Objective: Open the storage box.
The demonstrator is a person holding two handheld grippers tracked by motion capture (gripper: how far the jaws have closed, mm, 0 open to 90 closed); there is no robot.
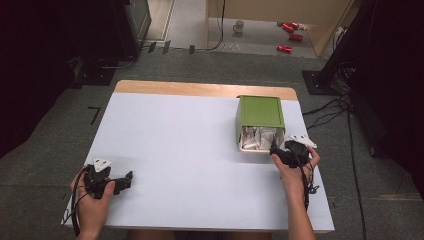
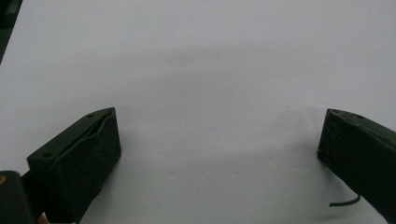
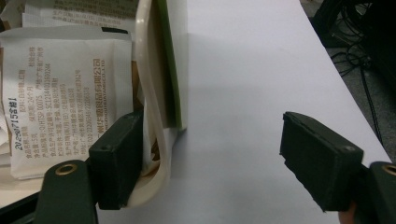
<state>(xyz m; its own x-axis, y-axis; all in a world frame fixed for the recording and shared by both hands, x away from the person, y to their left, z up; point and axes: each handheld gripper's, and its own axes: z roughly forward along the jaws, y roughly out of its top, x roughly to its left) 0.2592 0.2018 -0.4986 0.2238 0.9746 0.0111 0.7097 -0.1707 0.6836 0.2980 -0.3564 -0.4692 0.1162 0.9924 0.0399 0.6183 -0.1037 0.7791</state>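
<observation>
A green box [image 1: 260, 112] lies on its side at the right of the table, its open end facing me, with white printed packets [image 1: 257, 137] inside. My right gripper [image 1: 282, 150] is open at the box's front right corner. In the right gripper view its [image 3: 212, 135] left jaw sits inside the opening against the cream rim [image 3: 149, 93], beside a packet [image 3: 60, 93]. Its right jaw hangs over bare table outside the green wall [image 3: 170, 60]. My left gripper [image 1: 122, 181] rests open at the table's front left, and nothing lies between the jaws of that gripper [image 2: 219, 126].
White sheet [image 1: 190, 150] covers the table, with a wooden strip [image 1: 200, 89] at the far edge. Cables [image 1: 330, 107] trail on the floor at the right. Red cans [image 1: 290, 30] and a mug [image 1: 239, 26] lie on the floor beyond. Dark equipment stands at both sides.
</observation>
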